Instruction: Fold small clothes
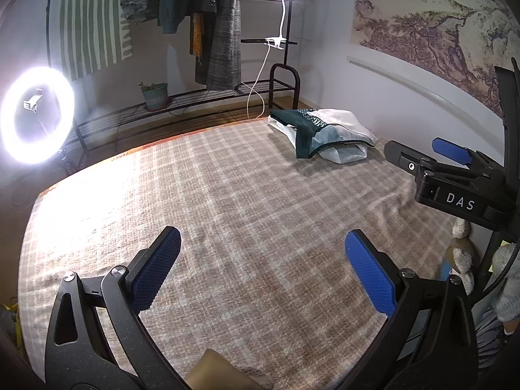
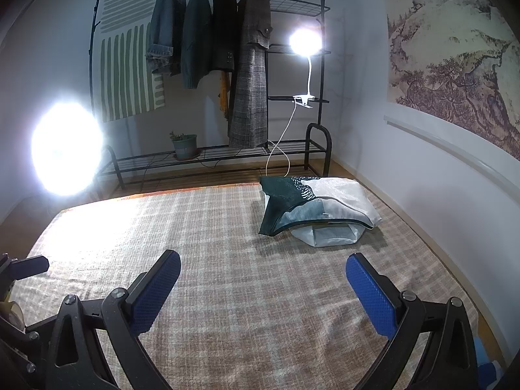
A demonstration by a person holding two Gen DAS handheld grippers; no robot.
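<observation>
Both grippers hang over the plaid blanket point(image 2: 227, 292) with jaws spread wide and empty, left gripper point(image 1: 262, 260) and right gripper point(image 2: 263, 281) apparently readied for a reach, the crumpled clothes pile point(image 2: 312, 204) well ahead, slightly right.

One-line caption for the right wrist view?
Open right gripper hovers over a plaid bed cover, facing a teal-and-white garment pile at the far edge.

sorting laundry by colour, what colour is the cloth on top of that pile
Dark green with white and grey patches; the cloth shows best in the right wrist view.
</observation>
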